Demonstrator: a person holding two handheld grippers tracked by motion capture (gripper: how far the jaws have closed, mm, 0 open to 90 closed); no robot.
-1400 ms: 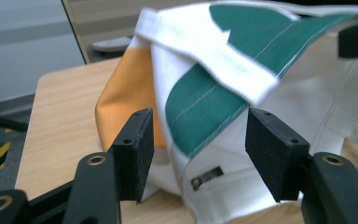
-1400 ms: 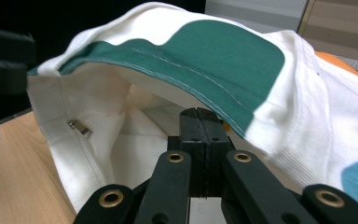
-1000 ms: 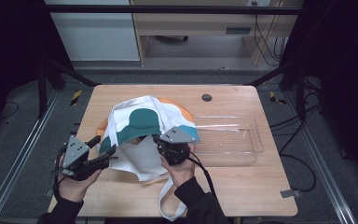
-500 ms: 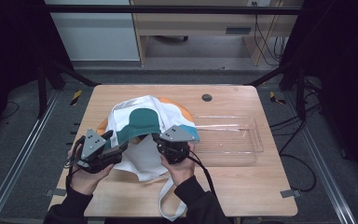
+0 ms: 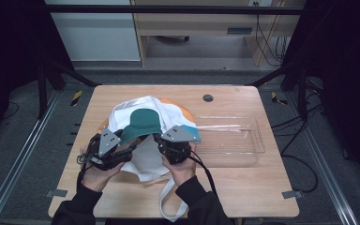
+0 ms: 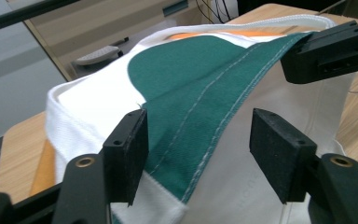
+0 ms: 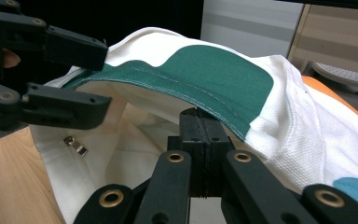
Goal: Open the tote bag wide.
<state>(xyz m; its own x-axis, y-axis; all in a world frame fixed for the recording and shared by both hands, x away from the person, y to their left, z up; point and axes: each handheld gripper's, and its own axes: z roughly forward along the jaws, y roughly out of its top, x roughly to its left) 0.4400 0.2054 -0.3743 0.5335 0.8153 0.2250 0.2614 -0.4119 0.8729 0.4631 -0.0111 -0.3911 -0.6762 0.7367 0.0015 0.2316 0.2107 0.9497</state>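
The right gripper (image 7: 199,122) has its fingers pinched tight on the green hem of the bag (image 5: 143,123); the left gripper (image 6: 198,154) has just been narrowing, fingers apart astride that hem — not pressing. The hem runs between them; beyond, a clear tray (image 5: 243,140) on the wooden table (image 5: 243,187).

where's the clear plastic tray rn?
In the high view, the clear plastic tray sits on the wooden table's right half, right of the white-and-green cloth bag and beside the right gripper.
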